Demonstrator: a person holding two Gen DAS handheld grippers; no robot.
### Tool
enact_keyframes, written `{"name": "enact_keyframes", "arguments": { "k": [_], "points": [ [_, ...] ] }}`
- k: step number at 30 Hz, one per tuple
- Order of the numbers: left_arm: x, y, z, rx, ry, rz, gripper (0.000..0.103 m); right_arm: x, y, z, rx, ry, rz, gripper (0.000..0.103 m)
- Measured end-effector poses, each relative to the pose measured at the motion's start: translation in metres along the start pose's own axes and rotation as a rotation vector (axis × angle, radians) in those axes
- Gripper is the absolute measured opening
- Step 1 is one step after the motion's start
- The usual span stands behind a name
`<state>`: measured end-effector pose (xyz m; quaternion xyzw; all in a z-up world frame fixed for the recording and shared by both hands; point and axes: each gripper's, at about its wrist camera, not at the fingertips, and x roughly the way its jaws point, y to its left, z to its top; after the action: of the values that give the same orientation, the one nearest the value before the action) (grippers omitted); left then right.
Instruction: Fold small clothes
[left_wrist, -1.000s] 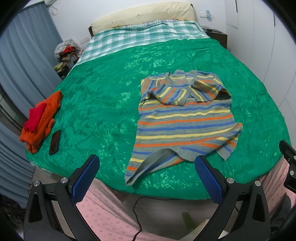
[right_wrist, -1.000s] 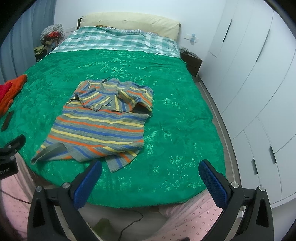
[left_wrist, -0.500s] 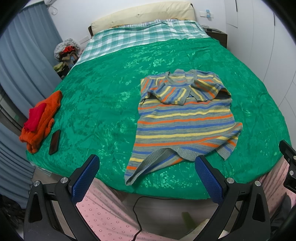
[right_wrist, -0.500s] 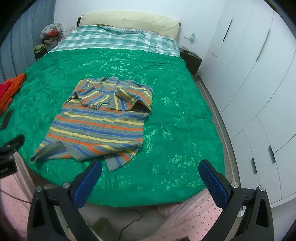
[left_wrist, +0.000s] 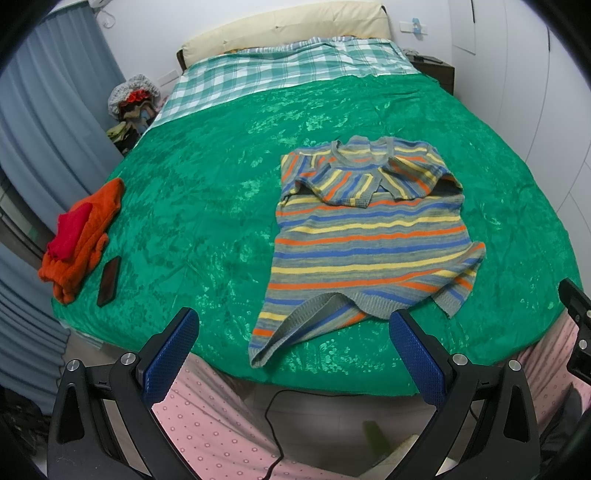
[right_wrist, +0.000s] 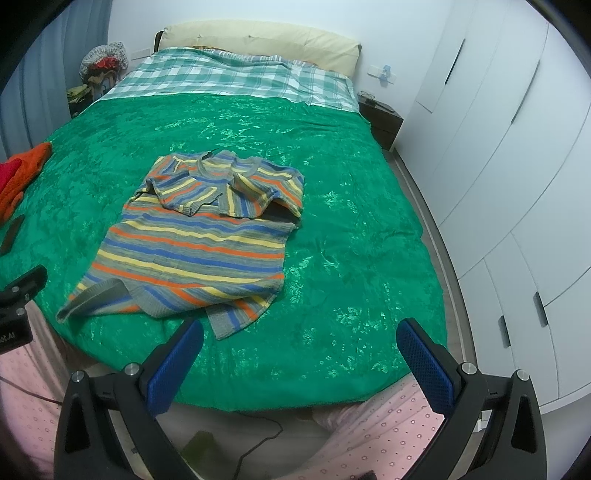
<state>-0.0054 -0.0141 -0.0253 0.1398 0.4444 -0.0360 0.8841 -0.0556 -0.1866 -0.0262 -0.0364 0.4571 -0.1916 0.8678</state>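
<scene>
L gripper (left_wrist: 293, 334) and R gripper (right_wrist: 301, 345): both spread wide, nothing held, poised off the bed's foot edge. Striped sweater (left_wrist: 369, 236): grey knit w/ blue, yellow, orange bands; both sleeves folded in across the chest; hem rumpled, one corner turned up. It lies flat on the green bedspread (left_wrist: 207, 199), near the foot edge. Long axis runs foot-to-head, neckline toward the cream pillow (left_wrist: 284, 29). Left of sweater: orange clothes pile (left_wrist: 83, 236), dark phone (left_wrist: 109, 280). Right of sweater: white wardrobe (right_wrist: 517, 166).
</scene>
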Motion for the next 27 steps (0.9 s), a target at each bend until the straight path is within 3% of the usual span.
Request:
{"name": "enact_keyframes", "arguments": {
  "k": [27],
  "points": [
    [0.0052, 0.0014, -0.0021, 0.002, 0.005, -0.002, 0.103, -0.0035, 0.0024, 0.0010, -0.016, 0.001, 0.007, 0.103]
  ]
}}
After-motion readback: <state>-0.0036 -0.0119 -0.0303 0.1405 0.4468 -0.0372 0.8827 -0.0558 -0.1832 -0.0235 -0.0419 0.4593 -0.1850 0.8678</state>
